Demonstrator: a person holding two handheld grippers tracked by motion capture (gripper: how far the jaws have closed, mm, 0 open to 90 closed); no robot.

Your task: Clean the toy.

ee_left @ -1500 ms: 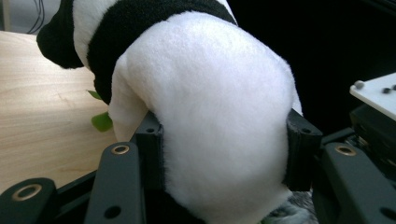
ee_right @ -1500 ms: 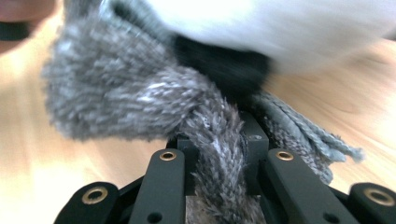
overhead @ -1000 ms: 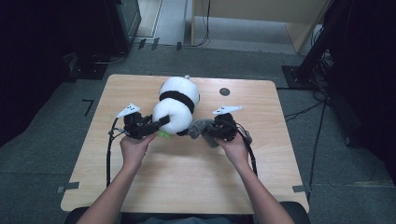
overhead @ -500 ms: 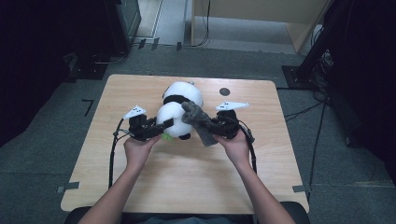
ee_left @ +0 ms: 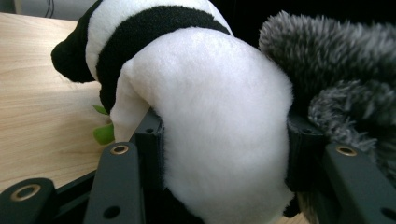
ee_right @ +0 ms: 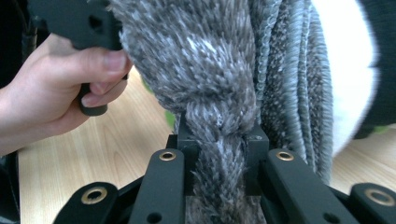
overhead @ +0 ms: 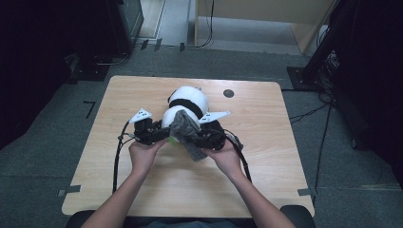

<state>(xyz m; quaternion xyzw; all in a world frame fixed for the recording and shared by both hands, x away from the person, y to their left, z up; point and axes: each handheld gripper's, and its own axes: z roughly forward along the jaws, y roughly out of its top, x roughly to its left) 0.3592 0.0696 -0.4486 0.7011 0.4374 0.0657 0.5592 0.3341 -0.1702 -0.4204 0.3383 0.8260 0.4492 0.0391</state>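
A black-and-white panda plush [overhead: 189, 100] lies at the middle of the wooden table [overhead: 266, 175]. My left gripper [overhead: 166, 136] is shut on its white rounded end [ee_left: 210, 116], one pad pressing each side of it. My right gripper [overhead: 194, 138] is shut on a grey fuzzy cloth [overhead: 184, 129], pinched into a narrow bunch [ee_right: 219, 135] between the pads. The cloth [ee_left: 341, 70] rises against the near side of the panda and hangs down by my right hand. A small green piece [ee_left: 103, 134] peeks out under the plush.
A small dark round mark [overhead: 228, 93] sits on the table behind the plush. Black cables [overhead: 116, 161] trail from both grippers toward the near edge. In the right gripper view the hand [ee_right: 51, 88] holding the left gripper is close by. Dark equipment stands on the floor around the table.
My right gripper has moved left with the grey cloth, from beside the panda to up against its near end. The left gripper has kept its hold and barely moved.
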